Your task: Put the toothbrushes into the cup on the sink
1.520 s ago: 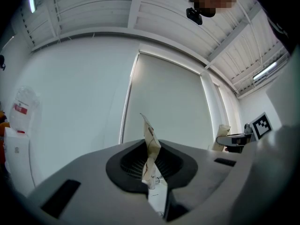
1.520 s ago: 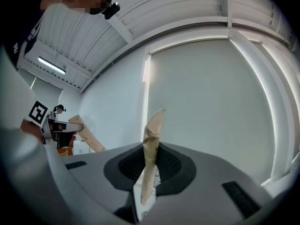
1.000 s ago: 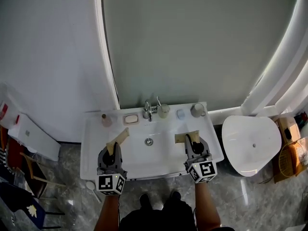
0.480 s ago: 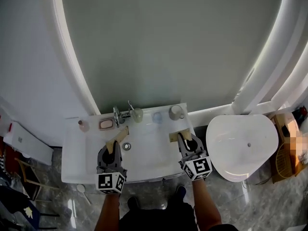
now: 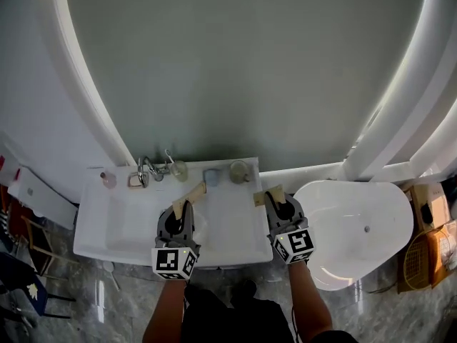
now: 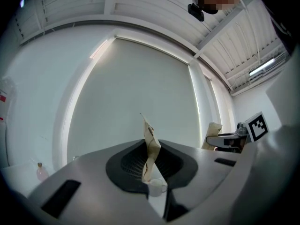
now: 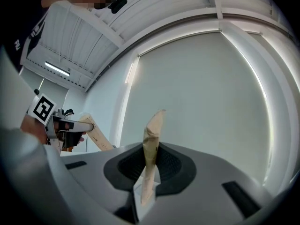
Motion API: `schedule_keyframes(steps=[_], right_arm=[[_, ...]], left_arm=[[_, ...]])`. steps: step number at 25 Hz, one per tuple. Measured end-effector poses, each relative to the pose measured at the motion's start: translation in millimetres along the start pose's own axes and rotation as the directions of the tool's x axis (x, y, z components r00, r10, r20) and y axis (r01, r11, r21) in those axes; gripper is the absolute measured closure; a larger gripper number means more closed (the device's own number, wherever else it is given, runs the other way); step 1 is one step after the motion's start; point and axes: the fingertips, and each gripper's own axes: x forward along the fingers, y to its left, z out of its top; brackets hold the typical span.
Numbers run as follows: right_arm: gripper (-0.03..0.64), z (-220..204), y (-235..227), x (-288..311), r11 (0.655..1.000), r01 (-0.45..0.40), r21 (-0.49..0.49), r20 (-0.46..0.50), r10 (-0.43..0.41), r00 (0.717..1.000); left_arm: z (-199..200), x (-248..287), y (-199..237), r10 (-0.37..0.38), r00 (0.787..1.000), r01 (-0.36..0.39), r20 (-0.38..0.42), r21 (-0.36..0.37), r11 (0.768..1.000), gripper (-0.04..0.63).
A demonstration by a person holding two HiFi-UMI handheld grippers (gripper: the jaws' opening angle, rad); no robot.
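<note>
Standing at a white sink (image 5: 118,224), a person holds the left gripper (image 5: 191,195) and right gripper (image 5: 266,195) above the basin. Each has its tan-taped jaws pressed together, gripping nothing. Several cup-like vessels line the back ledge, among them a pale cup (image 5: 239,171). No toothbrushes can be made out. A sound start is probably to locate a brush, then part one gripper's jaws before reaching. No writing is readable; only square coded markers show on the gripper cubes.

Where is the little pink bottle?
In the head view the pink bottle stands on the back left corner of the sink, left of the tap.
</note>
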Motion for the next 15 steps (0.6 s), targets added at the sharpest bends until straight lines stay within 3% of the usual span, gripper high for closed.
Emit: schedule_keyframes(steps=[5, 15], right_arm=[[0.554, -3.6, -21.5, 3.9, 1.000, -0.010, 0.016, 0.003, 0.010, 1.000], [0.554, -20.6, -39.1, 60.9, 1.000, -0.022, 0.005, 0.002, 0.022, 1.000]], left_arm=[[-5.8, 22.5, -26.3, -0.017, 1.000, 0.017, -0.019, 0.010, 1.000, 0.541], [-36.1, 79.9, -12.3, -0.045, 0.998, 0.045, -0.040, 0.005, 0.999, 0.541]])
